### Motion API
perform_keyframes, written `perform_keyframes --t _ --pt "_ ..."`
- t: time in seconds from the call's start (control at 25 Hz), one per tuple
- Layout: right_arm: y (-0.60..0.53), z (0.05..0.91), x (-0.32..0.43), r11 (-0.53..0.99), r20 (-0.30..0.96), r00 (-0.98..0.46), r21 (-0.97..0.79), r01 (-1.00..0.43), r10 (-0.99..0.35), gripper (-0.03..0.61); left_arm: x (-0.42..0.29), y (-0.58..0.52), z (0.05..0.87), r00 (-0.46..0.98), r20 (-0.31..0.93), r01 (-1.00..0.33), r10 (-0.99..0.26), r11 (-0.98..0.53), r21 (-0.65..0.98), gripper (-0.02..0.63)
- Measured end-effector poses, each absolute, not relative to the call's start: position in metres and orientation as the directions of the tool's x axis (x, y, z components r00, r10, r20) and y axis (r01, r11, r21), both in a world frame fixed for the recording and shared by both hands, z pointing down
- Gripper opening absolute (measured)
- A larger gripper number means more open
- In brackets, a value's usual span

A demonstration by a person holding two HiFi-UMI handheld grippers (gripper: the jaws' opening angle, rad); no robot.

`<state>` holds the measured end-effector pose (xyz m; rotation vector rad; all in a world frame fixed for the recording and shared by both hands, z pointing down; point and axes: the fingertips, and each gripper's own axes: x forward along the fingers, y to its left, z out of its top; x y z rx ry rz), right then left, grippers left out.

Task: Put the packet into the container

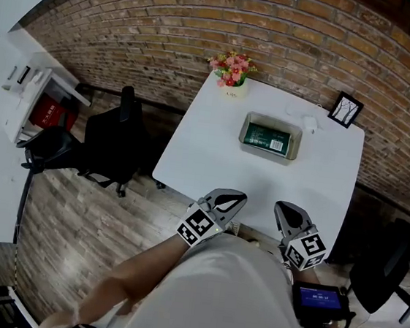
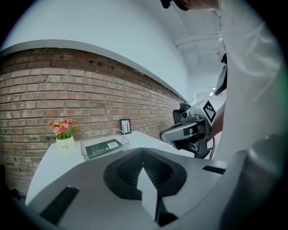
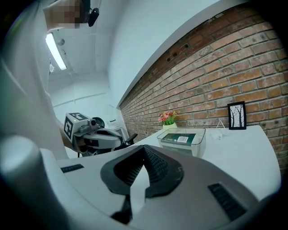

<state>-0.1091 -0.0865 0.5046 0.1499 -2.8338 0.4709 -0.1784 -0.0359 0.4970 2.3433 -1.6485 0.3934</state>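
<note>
Head view: white table (image 1: 205, 160) set against a red brick wall (image 1: 155, 21), with a wood-plank floor (image 1: 74, 211) beside it. A clear container (image 1: 242, 136) stands on the table's far half, and the green packet (image 1: 267, 138) lies flat inside it. Behind the container to its left is a white pot of pink flowers (image 1: 232, 73). Behind it to its right is a small black picture frame (image 1: 346, 109). Left of the container, off the table, is a black chair (image 1: 115, 142). The left gripper (image 1: 234, 200) and right gripper (image 1: 284, 209) hang at the table's near edge, well short of the container. Left gripper view: jaws pressed together with nothing between them; the container with the packet lies beyond, between flowers and frame, and a white upper wall (image 2: 112, 27) rises above the brick. Right gripper view: jaws closed tip to tip and empty; the container is ahead, with the frame to its right against the brick.
</note>
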Motion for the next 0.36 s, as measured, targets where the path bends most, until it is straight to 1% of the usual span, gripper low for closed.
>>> perform_keyframes --t 0.36 --pt "-0.0916 0.5056 -0.1174 0.943 0.284 -0.957 -0.301 -0.14 -0.051 0.009 -0.1816 -0.0439 0.4955 0.333 0.351 -0.938 -0.875 -0.347 0.026 0.011"
